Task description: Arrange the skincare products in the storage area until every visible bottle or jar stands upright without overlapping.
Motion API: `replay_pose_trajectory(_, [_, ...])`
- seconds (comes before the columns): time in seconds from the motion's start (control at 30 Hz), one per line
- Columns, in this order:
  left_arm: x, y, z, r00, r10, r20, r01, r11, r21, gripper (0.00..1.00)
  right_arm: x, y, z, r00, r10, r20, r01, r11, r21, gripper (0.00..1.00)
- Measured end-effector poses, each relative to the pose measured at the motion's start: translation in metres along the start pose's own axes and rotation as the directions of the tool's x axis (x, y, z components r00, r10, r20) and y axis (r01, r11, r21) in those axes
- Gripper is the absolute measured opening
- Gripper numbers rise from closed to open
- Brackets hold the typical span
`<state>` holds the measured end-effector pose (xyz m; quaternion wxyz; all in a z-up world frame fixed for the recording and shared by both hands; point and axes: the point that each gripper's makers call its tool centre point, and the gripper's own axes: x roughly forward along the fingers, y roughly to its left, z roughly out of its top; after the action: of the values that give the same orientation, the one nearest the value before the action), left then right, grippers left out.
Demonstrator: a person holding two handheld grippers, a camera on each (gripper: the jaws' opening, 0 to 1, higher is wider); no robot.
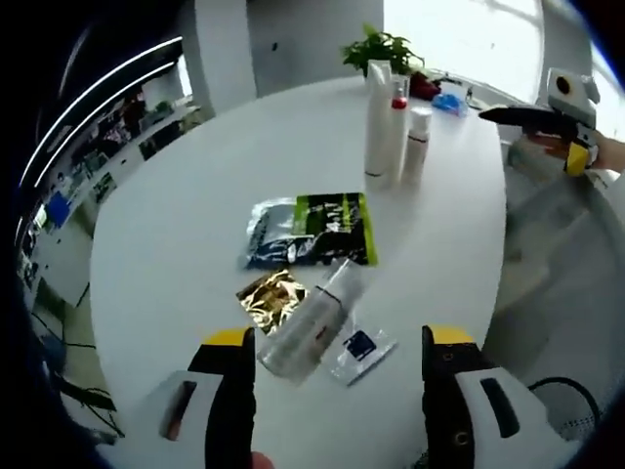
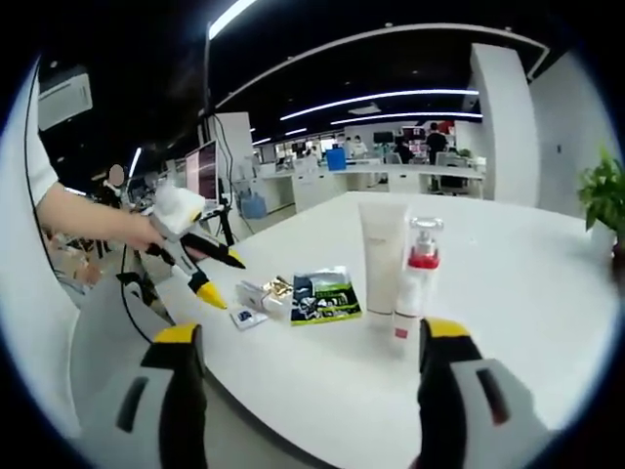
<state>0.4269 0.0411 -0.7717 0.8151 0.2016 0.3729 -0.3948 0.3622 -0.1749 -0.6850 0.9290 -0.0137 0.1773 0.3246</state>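
Observation:
A clear bottle lies on its side on the white table, just ahead of my left gripper, which is open and holds nothing. At the far side a tall white tube, a pump bottle with a red collar and a small white bottle stand upright close together. My right gripper is open and empty, held off the table edge facing the tube and pump bottle. The right gripper view also shows the left gripper, in a hand near the lying bottle.
A green-and-black packet, a gold sachet and a small sachet with a blue square lie flat around the lying bottle. A potted plant stands at the far edge. The right gripper hovers beyond the table's right edge.

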Motion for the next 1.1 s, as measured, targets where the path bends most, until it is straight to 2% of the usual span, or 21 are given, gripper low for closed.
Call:
replay_pose_trajectory(0.23, [0.012, 0.012, -0.003, 0.997, -0.022, -0.074, 0.025, 0.999, 0.045, 0.53, 0.000, -0.002, -0.001, 1.000, -0.008, -0.001, 0.008, 1.000, 0.003, 0.91])
replay_pose_trajectory(0.37, [0.020, 0.017, -0.006, 0.990, -0.032, -0.134, 0.048, 0.993, 0.112, 0.47, 0.001, -0.002, -0.001, 1.000, -0.011, -0.004, 0.011, 1.000, 0.001, 0.91])
replay_pose_trajectory(0.6, [0.030, 0.018, -0.007, 0.983, -0.060, -0.173, 0.085, 0.986, 0.145, 0.37, 0.001, -0.003, -0.002, 1.000, -0.015, -0.008, 0.015, 1.000, 0.011, 0.91])
replay_pose_trajectory(0.87, [0.037, 0.020, -0.011, 0.969, -0.074, -0.238, 0.127, 0.968, 0.216, 0.30, 0.001, -0.004, -0.003, 1.000, -0.017, -0.014, 0.017, 1.000, 0.015, 0.90])
replay_pose_trajectory(1.1, [0.042, 0.015, -0.011, 0.951, -0.106, -0.290, 0.192, 0.938, 0.290, 0.20, 0.002, -0.004, -0.004, 1.000, -0.016, -0.024, 0.017, 1.000, 0.012, 0.90])
